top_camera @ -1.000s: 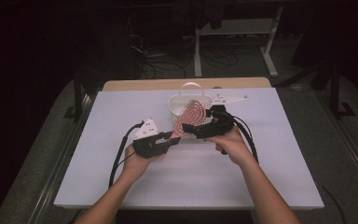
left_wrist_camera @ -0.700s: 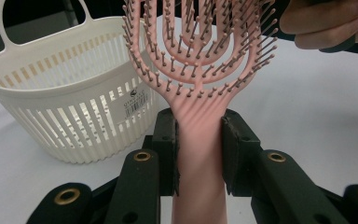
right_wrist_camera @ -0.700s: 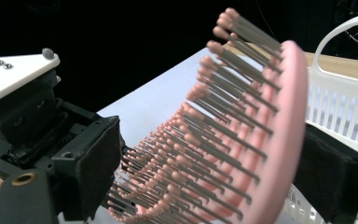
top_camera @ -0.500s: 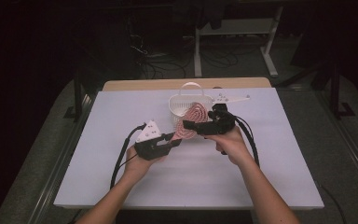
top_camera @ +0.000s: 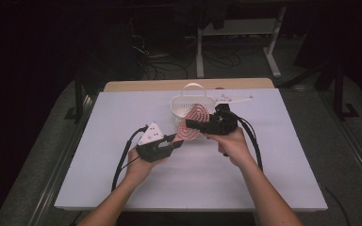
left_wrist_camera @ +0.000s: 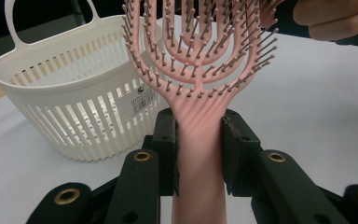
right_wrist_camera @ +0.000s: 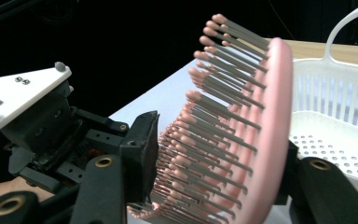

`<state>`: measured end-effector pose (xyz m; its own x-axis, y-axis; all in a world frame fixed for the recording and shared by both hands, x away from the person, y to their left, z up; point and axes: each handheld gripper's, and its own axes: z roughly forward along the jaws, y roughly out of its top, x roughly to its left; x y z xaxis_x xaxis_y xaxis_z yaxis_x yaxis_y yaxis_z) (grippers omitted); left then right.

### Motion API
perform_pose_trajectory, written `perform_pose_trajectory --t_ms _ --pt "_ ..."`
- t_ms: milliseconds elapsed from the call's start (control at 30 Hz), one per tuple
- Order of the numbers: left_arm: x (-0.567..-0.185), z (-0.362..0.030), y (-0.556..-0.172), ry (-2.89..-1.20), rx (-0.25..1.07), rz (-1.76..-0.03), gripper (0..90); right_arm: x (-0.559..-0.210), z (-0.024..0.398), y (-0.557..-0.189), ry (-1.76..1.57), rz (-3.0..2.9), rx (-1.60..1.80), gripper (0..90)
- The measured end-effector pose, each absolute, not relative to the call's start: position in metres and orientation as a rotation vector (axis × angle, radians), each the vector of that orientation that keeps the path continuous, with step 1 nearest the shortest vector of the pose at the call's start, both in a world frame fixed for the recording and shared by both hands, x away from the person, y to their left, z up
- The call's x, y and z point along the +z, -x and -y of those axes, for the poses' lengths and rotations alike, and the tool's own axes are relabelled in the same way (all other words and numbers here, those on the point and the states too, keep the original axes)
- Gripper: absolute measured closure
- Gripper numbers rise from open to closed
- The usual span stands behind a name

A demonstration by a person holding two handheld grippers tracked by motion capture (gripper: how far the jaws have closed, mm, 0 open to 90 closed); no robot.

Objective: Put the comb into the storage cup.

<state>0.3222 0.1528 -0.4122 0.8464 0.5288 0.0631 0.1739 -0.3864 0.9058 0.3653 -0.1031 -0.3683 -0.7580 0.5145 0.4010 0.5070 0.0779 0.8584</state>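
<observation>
Here, pink hairbrush (left_wrist_camera: 200, 84) between both tongs — handle in left (left_wrist_camera: 198, 149), head in right (right_wrist_camera: 214, 163).

Overhead looks forward-down; both gripper views close on hairbrush (left_wrist_camera: 200, 70).

Pink vented hairbrush (top_camera: 191, 123) with open looping ribs and rows of grey-stemmed, pink-tipped bristles (right_wrist_camera: 214, 116). Held off the white table (top_camera: 99, 155) near its centre, handle (left_wrist_camera: 199, 154) toward the near left, oval head toward the far right, tilted upward. Handle clamped between two black jaws at the neck; head caught between a second pair, one jaw among the bristles, the other against the smooth back. Just beyond, a white slatted plastic basket (top_camera: 185, 104) with a loop handle, upright on the table.
</observation>
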Motion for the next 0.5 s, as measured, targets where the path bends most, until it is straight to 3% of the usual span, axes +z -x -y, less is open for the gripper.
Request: perform_pose_trajectory --t_ms 100,500 --pt "-0.4141 -0.1523 -0.3229 -1.963 0.417 -0.524 70.3 -0.3682 0.1027 -0.3652 -1.087 -2.307 1.84 53.6" --pt "-0.4164 -0.1499 -0.3241 -1.983 0.41 -0.507 70.6 -0.3658 0.1018 -0.3631 -1.043 -2.31 1.88 61.7"
